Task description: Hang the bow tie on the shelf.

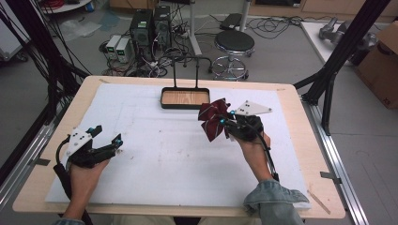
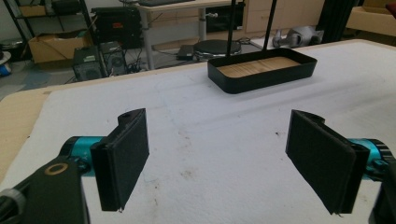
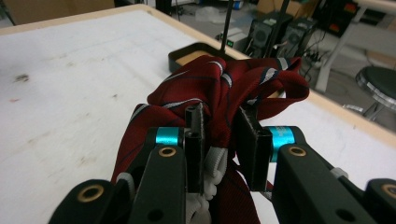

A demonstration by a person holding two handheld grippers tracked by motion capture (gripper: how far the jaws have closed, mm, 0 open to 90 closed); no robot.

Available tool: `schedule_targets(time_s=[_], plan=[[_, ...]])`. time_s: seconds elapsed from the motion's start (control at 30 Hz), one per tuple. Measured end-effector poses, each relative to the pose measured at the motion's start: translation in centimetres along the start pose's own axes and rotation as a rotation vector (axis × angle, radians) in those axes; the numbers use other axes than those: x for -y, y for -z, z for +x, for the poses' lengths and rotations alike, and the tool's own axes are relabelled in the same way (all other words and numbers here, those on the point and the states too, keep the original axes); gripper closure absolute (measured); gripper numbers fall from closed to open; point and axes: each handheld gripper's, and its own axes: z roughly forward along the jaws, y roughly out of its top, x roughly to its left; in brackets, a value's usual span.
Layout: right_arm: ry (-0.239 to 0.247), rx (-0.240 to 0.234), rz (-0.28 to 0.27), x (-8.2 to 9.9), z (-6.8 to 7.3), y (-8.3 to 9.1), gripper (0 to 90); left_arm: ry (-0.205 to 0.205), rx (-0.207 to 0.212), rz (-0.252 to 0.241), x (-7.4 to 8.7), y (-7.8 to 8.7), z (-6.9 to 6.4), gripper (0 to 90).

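Currently, left to right:
Left gripper [image 1: 107,136]: held low over the white mat [image 1: 155,154] at the left side of the table [image 1: 291,93], jaws spread wide, nothing between them; in the left gripper view the two black pads [image 2: 122,156] stand well apart over bare mat.
Left hand [image 1: 84,176]: wrapped around the gripper body, forearm coming in from the bottom edge.
White mat: covers most of the tabletop, scuffed with small dark marks near the middle.
Tray [image 1: 185,98]: black rim, wood-coloured floor, black upright handle frame; sits at the far middle of the mat, nothing inside as far as visible. Same tray [image 2: 261,70] ahead and right in the left gripper view.
Striped tie [image 1: 213,119]: dark red with light and navy stripes, bunched up, lifted off the mat, right of centre, just in front and to the right of the tray.
Right gripper [image 1: 228,123]: jaws pinching the bunched tie [image 3: 219,93]; cloth fills the narrow gap between the pads [image 3: 250,140], more hanging below.
Right hand [image 1: 253,145]: gripping the body, denim sleeve at the bottom right.
Background: stool [image 1: 234,44] and computer towers [image 1: 150,26] on the floor beyond the table.
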Motion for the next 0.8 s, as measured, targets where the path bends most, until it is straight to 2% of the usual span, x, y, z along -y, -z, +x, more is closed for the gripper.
schedule_targets(time_s=[0.1, 0.23, 0.5, 0.53, 0.63, 0.73, 0.8], plan=[[0.031, 0.019, 0.008, -0.9, -0.3, -0.9, 74.2, 0.004, 0.001, 0.004, 0.1, -0.1, 0.0, 21.5], [0.075, 0.067, 0.018, -2.3, -0.7, -2.5, 74.2, -0.001, 0.004, 0.005, 0.1, -0.2, 0.0, 21.5], [0.089, 0.111, 0.028, -4.2, -2.0, -5.8, 74.2, -0.003, 0.015, 0.013, 0.3, -0.4, 0.0, 21.6], [0.083, 0.1, 0.041, -4.5, -2.2, -6.2, 74.2, -0.001, 0.017, 0.014, 0.3, -0.5, 0.0, 21.6], [0.131, 0.08, 0.065, -5.4, -2.5, -7.5, 74.2, -0.006, 0.02, 0.015, 0.4, -0.5, 0.0, 21.6], [0.153, 0.06, 0.096, -6.3, -2.8, -8.9, 74.2, -0.008, 0.025, 0.02, 0.5, -0.6, 0.0, 21.6], [0.152, 0.055, 0.105, -6.7, -3.1, -9.5, 74.2, -0.012, 0.03, 0.023, 0.5, -0.7, -0.1, 21.6]])
